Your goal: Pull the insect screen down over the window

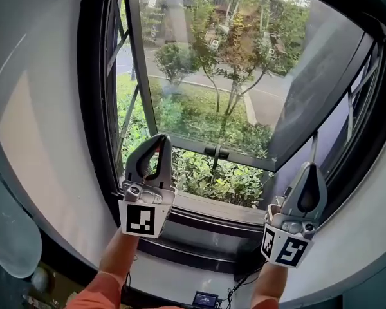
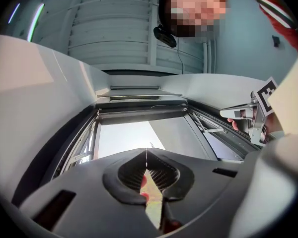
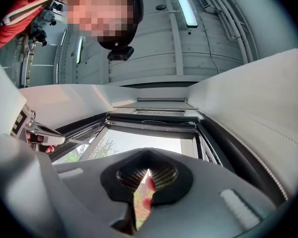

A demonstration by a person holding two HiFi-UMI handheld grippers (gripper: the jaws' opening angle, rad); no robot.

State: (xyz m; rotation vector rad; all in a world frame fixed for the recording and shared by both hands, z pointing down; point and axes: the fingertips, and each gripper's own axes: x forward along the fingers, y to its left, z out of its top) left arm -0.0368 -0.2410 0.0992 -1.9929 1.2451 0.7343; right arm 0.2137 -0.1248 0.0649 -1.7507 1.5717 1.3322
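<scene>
The window (image 1: 199, 102) has a dark frame and looks out on trees and a road. Across the top of its opening runs a dark bar (image 2: 141, 114), which looks like the rolled-up insect screen; the right gripper view shows that bar (image 3: 151, 124) too. My left gripper (image 1: 159, 140) points up in front of the lower left of the glass, shut and empty. My right gripper (image 1: 309, 167) points up at the lower right, also shut and empty. Both sit well below the bar. The left gripper (image 2: 146, 150) and the right gripper (image 3: 148, 152) show jaws meeting at the tips.
A dark handle (image 1: 216, 151) sits on the lower crossbar of the frame. A grey sash panel (image 1: 315, 89) angles in at the right. Pale curved walls (image 1: 45, 127) close in on both sides. Below the sill (image 1: 212, 221) lie cables and a small device (image 1: 204, 298).
</scene>
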